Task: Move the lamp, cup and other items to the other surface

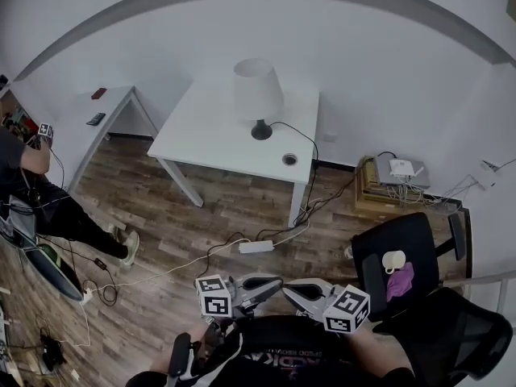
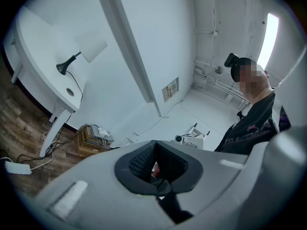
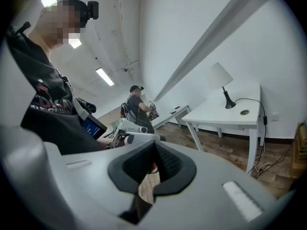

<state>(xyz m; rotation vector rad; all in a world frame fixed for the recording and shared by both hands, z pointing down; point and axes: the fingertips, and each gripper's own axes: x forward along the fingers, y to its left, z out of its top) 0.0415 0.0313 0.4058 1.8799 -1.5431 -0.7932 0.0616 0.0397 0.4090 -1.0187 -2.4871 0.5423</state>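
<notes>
A white-shaded lamp (image 1: 258,95) on a black base stands on the white table (image 1: 201,139); it also shows as the lamp (image 2: 88,49) in the left gripper view and the lamp (image 3: 220,78) in the right gripper view. A white cup (image 1: 394,260) and a purple cloth (image 1: 401,281) lie on the black chair seat (image 1: 379,252) at the right. Both grippers are held close to my body, far from these things, tips pointing at each other. My left gripper (image 1: 274,283) (image 2: 154,145) is shut and empty. My right gripper (image 1: 292,287) (image 3: 155,145) is shut and empty too.
A second white table (image 1: 85,127) at the left carries two small dark items. Another person (image 1: 32,188) sits beside it. A power strip (image 1: 255,247) and cables lie on the wooden floor. A crate with devices (image 1: 395,180) stands by the wall. A mesh chair (image 1: 455,337) is at my right.
</notes>
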